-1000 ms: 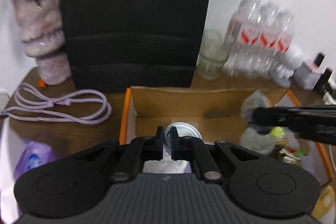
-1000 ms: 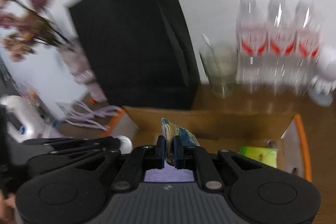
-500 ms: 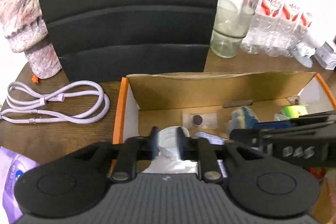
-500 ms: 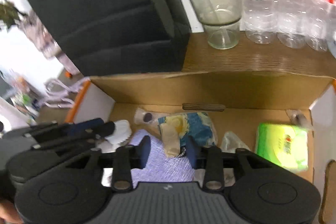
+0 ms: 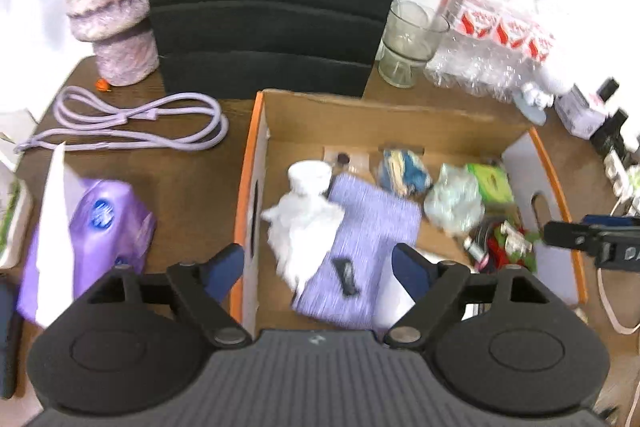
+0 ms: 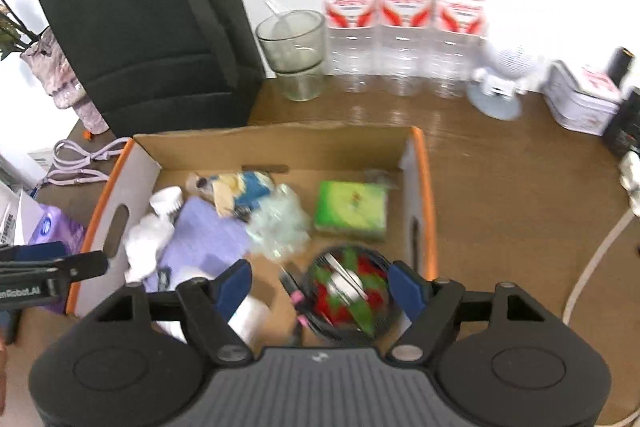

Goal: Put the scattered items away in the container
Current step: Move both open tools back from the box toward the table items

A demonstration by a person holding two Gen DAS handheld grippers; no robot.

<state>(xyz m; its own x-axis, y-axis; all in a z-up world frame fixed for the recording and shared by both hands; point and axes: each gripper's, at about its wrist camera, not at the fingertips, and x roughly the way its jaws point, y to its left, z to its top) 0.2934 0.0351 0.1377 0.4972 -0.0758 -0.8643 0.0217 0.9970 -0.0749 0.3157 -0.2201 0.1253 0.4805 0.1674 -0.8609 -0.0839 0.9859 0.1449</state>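
The cardboard box (image 5: 256, 155) with an orange rim holds a white jar with tissue (image 5: 304, 215), a purple cloth (image 5: 372, 235), a blue-yellow packet (image 5: 404, 171), crumpled clear plastic (image 5: 452, 199) and a green packet (image 5: 490, 181). My left gripper (image 5: 318, 269) hovers over the box's left side, its jaws opening with nothing pressed between them. My right gripper (image 6: 320, 283) hangs over the box's (image 6: 424, 187) right side above a red-green bundle (image 6: 348, 291), jaws also opening and holding nothing. The blue-yellow packet (image 6: 240, 191) lies loose in the box.
A lilac cable (image 5: 132, 123) and a purple pack (image 5: 104, 227) lie on the wooden table left of the box. Behind it stand a black paper bag (image 5: 272, 7), a fuzzy vase (image 5: 108, 7), a glass (image 6: 296, 55), water bottles (image 6: 404, 11), a small fan (image 6: 500, 79) and a tin (image 6: 584, 99).
Both grippers went from shut to wide. The left let go of the white jar, the right of the blue-yellow packet; both items now lie in the box. Both hands drew back and up.
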